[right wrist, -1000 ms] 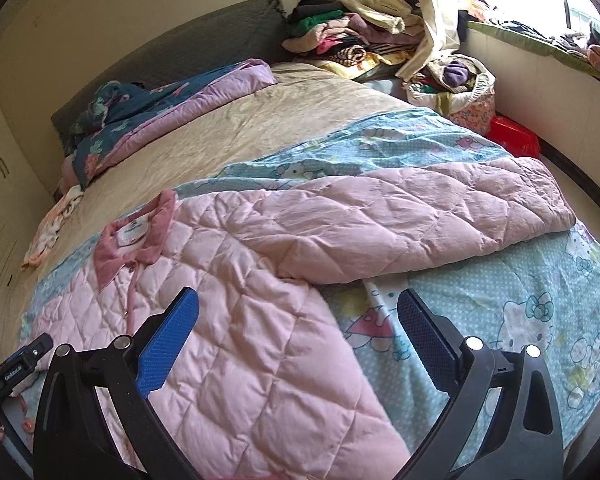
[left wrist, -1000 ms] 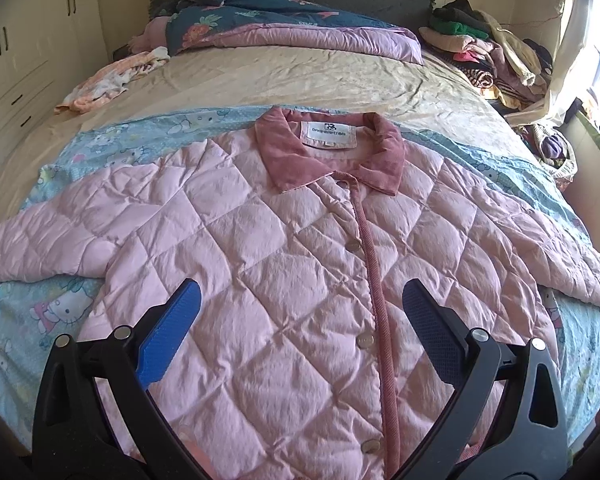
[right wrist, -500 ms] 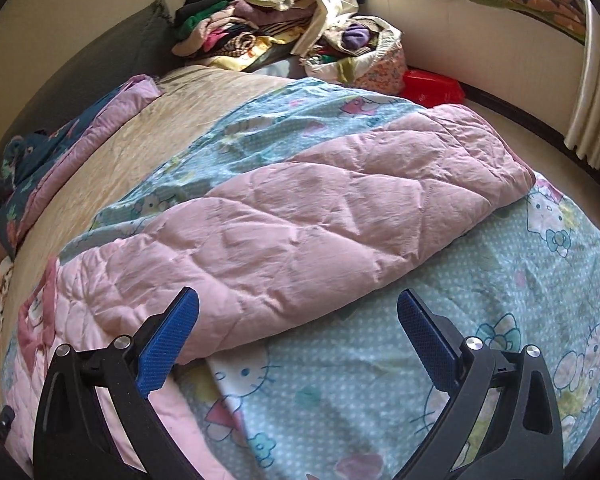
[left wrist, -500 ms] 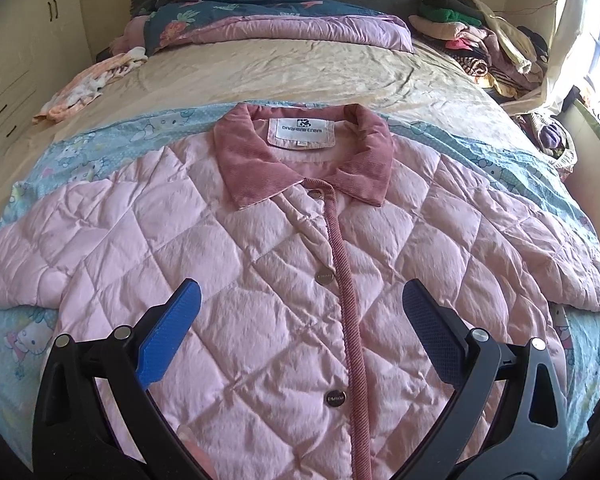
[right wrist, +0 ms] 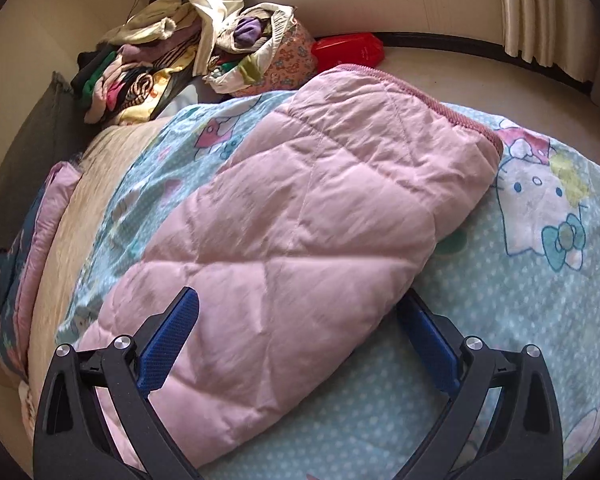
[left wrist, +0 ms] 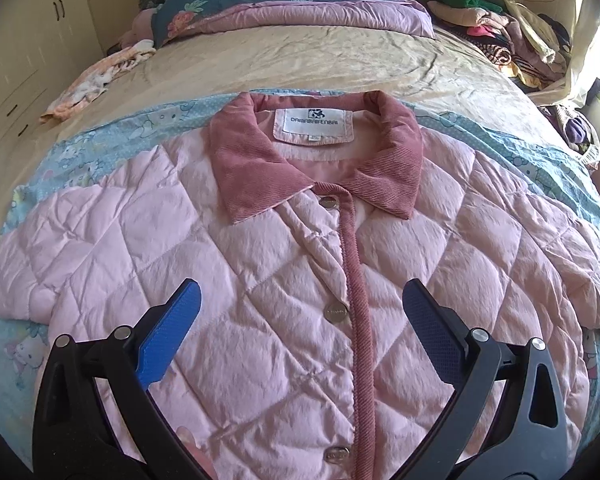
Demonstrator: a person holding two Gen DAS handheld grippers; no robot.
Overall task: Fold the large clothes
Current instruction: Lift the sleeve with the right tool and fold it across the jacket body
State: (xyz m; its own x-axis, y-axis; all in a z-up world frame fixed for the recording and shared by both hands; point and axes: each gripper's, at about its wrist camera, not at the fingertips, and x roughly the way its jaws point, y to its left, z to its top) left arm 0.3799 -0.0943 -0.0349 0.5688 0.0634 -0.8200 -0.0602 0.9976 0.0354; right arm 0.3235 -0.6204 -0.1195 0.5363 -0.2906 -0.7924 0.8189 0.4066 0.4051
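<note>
A pink quilted jacket [left wrist: 260,280] lies front up and spread flat on the bed, buttoned, with a darker corduroy collar [left wrist: 316,148] and placket. My left gripper [left wrist: 300,300] hovers open over the chest, its blue fingers either side of the placket, holding nothing. In the right wrist view the jacket's right sleeve [right wrist: 300,220] stretches out to its ribbed cuff [right wrist: 440,108]. My right gripper [right wrist: 296,312] is open just above that sleeve, one finger over the fabric and the other at its lower edge. Nothing is gripped.
A light-blue cartoon blanket [right wrist: 520,280] lies under the jacket on a beige sheet [left wrist: 320,60]. A folded duvet [left wrist: 280,12] sits at the headboard. Heaped clothes [right wrist: 140,72], a floral bag [right wrist: 268,52] and a red box [right wrist: 348,48] crowd the far right. Cupboards [left wrist: 16,60] stand left.
Left gripper has moved forward towards the collar, which now looks larger. Right gripper has swung right and down along the sleeve, closing in on it near the cuff.
</note>
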